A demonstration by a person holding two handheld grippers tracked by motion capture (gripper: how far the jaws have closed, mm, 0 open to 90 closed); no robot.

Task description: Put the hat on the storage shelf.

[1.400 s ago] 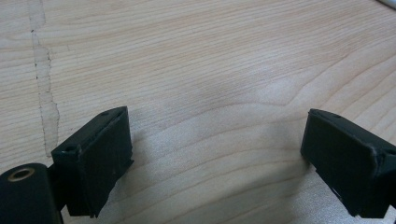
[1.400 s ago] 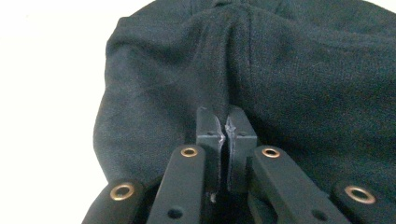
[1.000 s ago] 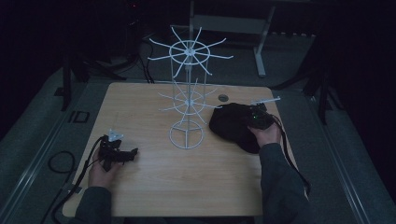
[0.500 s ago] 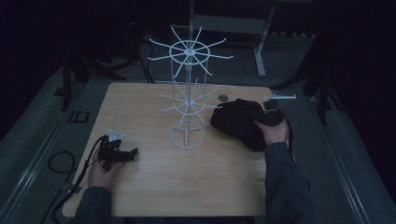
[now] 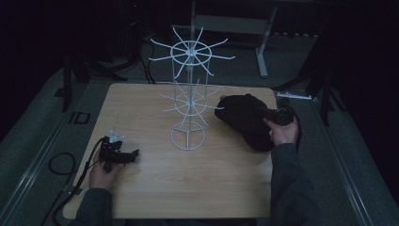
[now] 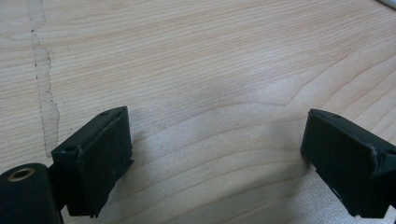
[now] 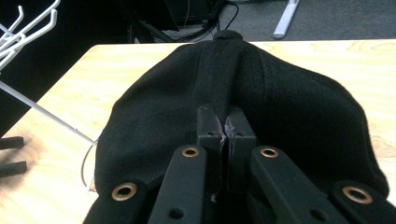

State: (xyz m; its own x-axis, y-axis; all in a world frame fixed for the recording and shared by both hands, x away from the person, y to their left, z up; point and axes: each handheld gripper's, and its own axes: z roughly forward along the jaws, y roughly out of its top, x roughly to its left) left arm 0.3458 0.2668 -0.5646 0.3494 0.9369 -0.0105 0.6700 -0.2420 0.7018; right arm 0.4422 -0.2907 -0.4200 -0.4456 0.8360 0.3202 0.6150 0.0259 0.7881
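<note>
Right tool (image 7: pixel 226 127): jaws pressed together on a fold of the soft black fabric cap (image 5: pixel 244 117), at 3 o'clock of the white wire hook rack (image 5: pixel 188 94); the pinch probably serves for lifting the cap onto a hook. Cap matte, felt-like, domed, lying on the pale wood-grain table (image 5: pixel 188 188). Left tool (image 5: pixel 118 156): jaws wide apart, empty, parked at 8 o'clock

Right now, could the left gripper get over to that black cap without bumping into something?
Probably not directly. The left gripper sits open near the table's front left, and the white wire rack stands between it and the black cap, which the right gripper is already pinching.
</note>
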